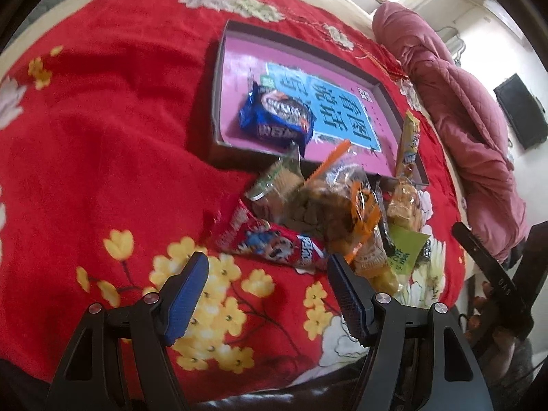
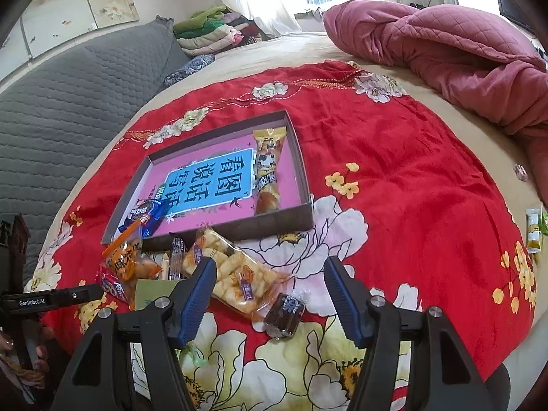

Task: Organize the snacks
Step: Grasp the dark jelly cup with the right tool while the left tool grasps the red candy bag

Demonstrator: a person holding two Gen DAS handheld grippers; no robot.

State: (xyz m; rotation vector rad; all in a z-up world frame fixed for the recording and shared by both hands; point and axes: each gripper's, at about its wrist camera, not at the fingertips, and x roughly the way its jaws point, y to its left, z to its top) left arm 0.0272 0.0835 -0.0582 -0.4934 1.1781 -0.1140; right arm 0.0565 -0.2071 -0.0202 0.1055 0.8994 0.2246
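Snacks (image 2: 236, 277) lie heaped on the red floral cloth (image 2: 394, 157) just before the shallow box (image 2: 306, 185); a yellow packet (image 2: 269, 167) inside lies lengthwise along its right wall. Left gripper (image 1: 267, 294) and right gripper (image 2: 270, 294) hover above, jaws apart, empty.

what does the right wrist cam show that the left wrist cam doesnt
Only the right wrist view shows the grey quilted cover, the folded clothes pile and the small dark wrapped snack near the right gripper.

Only the left wrist view shows the red snack packet just ahead of the left gripper, and the dark screen on the wall.

Both show the box, holding the blue packet and the yellow packet, on the red floral cloth.
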